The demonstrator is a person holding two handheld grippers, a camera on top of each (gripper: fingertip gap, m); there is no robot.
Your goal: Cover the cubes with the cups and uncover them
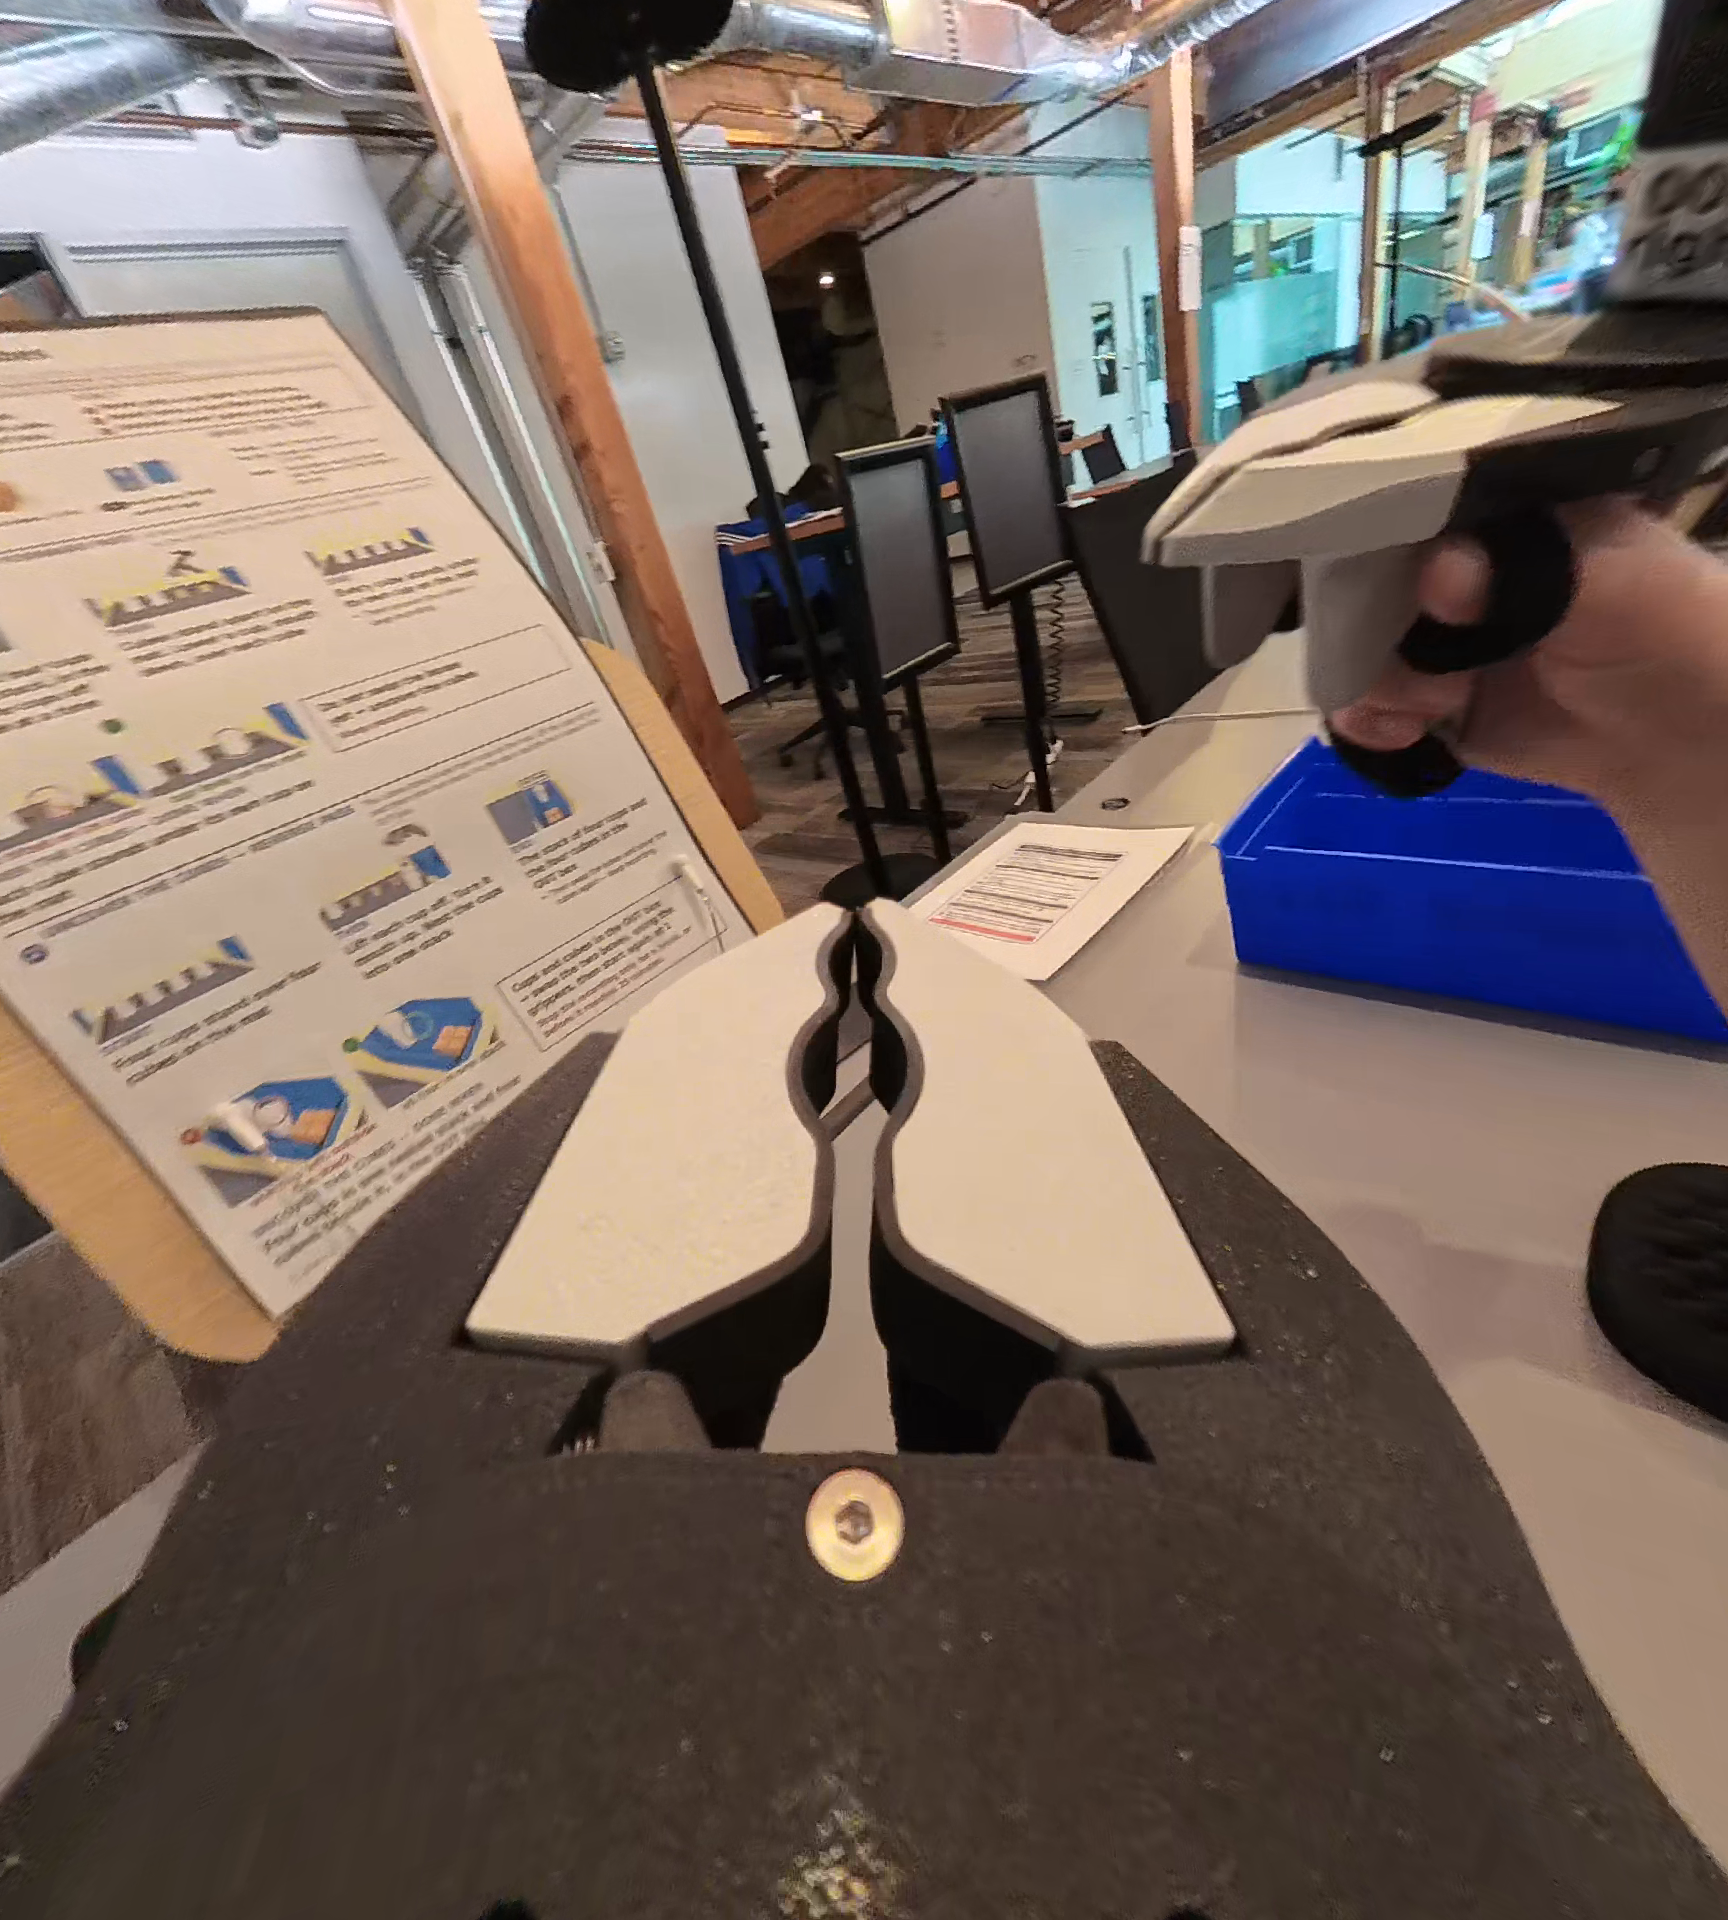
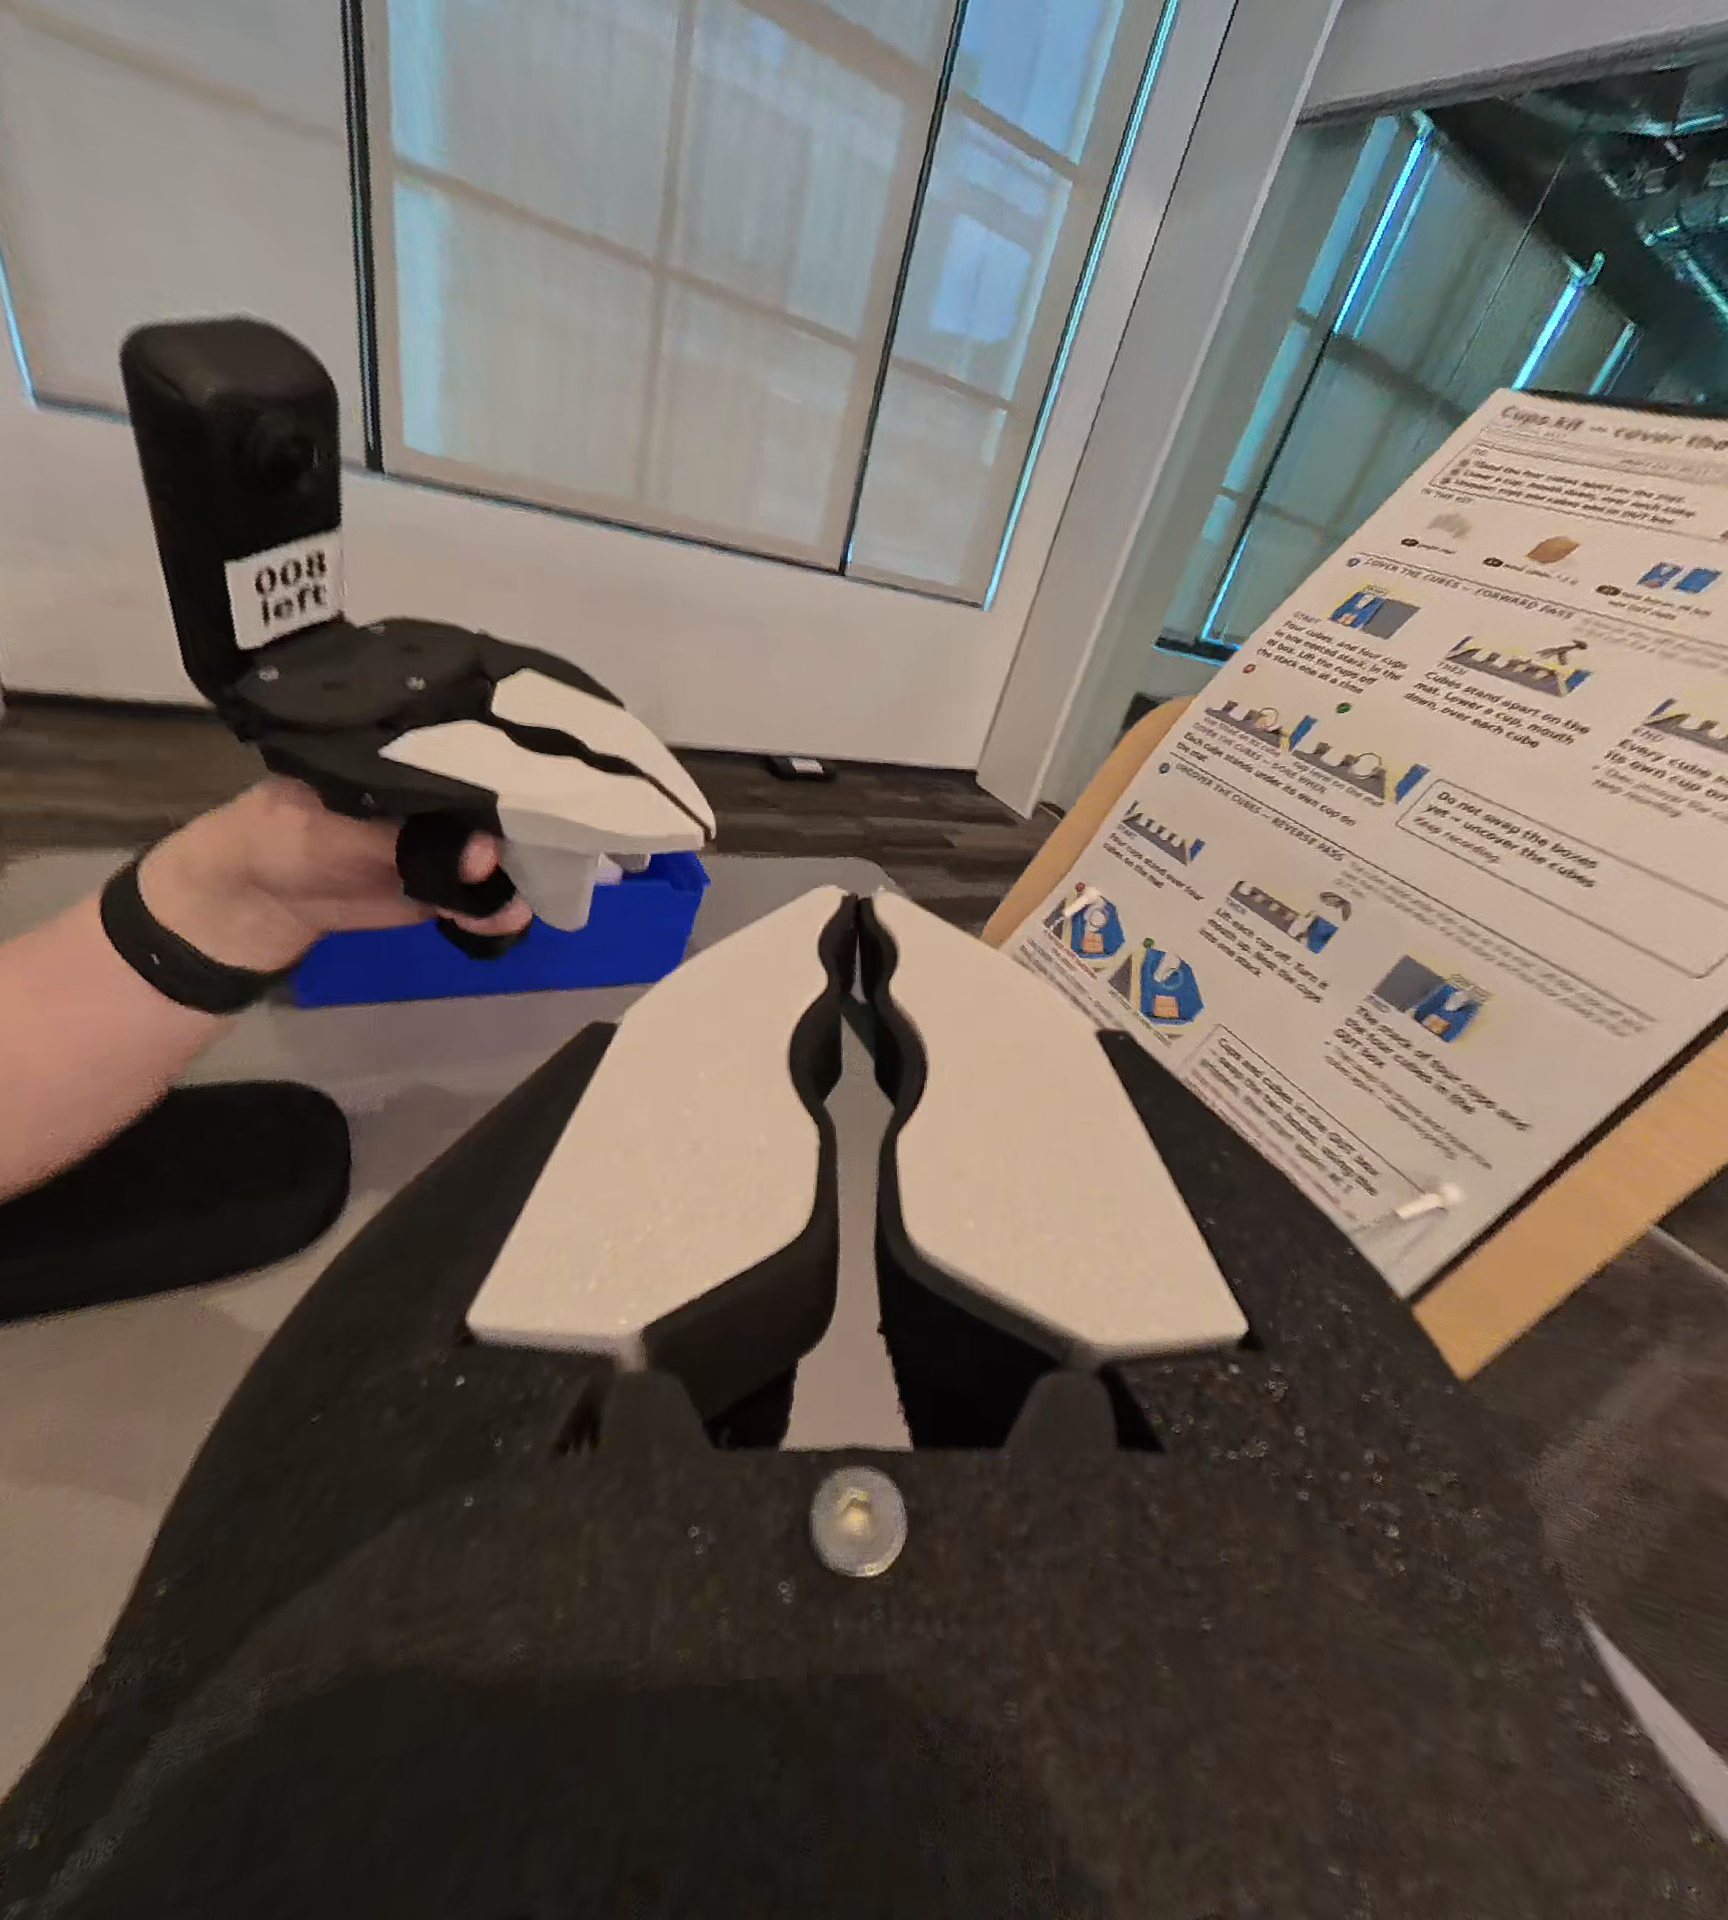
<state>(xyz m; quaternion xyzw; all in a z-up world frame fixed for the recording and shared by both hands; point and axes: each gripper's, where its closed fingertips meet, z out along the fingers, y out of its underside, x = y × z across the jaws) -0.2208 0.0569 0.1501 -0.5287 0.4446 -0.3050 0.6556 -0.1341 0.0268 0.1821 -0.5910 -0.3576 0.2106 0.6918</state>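
My left gripper (image 1: pixel 858 914) is held above the grey table (image 1: pixel 1359 1091) with its white fingers pressed tip to tip and nothing between them, pointing toward the tilted instruction board (image 1: pixel 247 748); my right gripper (image 2: pixel 858 899) is pinched together just the same, empty, aimed at the same board from the other side. A blue bin (image 1: pixel 1462 894) sits on the table under my right hand (image 1: pixel 1608 717), a second blue bin (image 2: pixel 569 940) behind my left hand (image 2: pixel 278 883); I cannot make out any cups or cubes
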